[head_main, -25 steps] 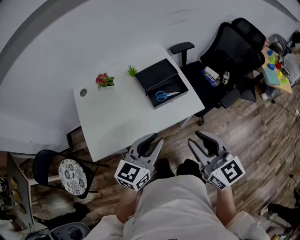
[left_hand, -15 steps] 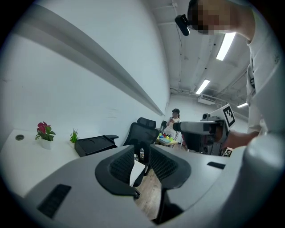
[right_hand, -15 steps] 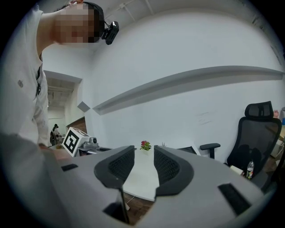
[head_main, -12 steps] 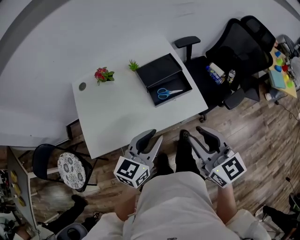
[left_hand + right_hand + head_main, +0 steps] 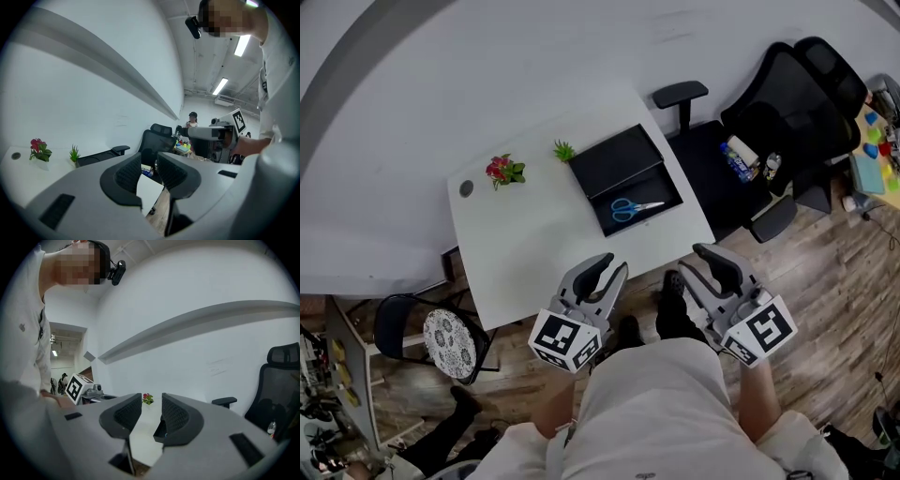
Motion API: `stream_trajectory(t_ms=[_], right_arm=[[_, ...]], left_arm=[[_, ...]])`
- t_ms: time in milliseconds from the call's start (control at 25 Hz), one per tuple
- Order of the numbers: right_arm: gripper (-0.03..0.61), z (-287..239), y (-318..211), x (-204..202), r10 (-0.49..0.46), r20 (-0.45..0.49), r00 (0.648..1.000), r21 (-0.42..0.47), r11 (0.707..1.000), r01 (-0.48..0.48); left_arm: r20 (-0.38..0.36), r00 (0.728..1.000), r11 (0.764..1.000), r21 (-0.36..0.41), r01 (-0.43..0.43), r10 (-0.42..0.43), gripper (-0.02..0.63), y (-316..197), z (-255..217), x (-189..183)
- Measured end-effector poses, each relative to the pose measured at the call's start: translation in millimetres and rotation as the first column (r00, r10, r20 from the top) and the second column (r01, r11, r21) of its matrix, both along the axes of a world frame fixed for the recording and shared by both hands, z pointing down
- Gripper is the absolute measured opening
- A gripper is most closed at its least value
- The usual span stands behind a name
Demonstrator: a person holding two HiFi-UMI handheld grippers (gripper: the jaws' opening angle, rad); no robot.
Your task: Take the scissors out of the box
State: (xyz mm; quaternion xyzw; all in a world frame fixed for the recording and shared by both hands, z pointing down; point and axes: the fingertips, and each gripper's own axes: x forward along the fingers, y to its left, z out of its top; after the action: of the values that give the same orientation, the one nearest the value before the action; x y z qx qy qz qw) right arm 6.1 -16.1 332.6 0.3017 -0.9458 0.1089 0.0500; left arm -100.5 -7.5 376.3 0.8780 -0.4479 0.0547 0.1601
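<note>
On the white table (image 5: 534, 234) ahead, blue-handled metal scissors (image 5: 635, 208) lie in the open black box (image 5: 614, 159), blades pointing right. Both grippers are empty, jaws apart. The left gripper (image 5: 605, 269), its jaws just opening wider, seems slightly nearer than the right gripper (image 5: 712, 267).

Box (image 5: 614, 161): black. Scissors (image 5: 630, 208) inside the box: blue handles. Table (image 5: 534, 244) under the box: white. Left of the box: green plant (image 5: 564, 150), pink-red flowers (image 5: 500, 169). Floor (image 5: 834, 272): brown wood-grain.
</note>
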Motion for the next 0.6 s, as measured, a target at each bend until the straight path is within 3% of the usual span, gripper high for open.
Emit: stream_trajectory(t_ms=[320,600], right_arm=[[0.14,-2,-51,24,-0.072,0.022,0.997,0.003,0.997,0.072],[0.14,4,-88,35,-0.168,0.035,0.985,-0.003,0.986,0.169]], left_arm=[[0.04,0.999,0.999,-0.005,0.032,-0.032,0.107,-41,-6,33],[0.052,0.993,0.994,-0.02,0.109,-0.108,0.106,-70,-2,51]])
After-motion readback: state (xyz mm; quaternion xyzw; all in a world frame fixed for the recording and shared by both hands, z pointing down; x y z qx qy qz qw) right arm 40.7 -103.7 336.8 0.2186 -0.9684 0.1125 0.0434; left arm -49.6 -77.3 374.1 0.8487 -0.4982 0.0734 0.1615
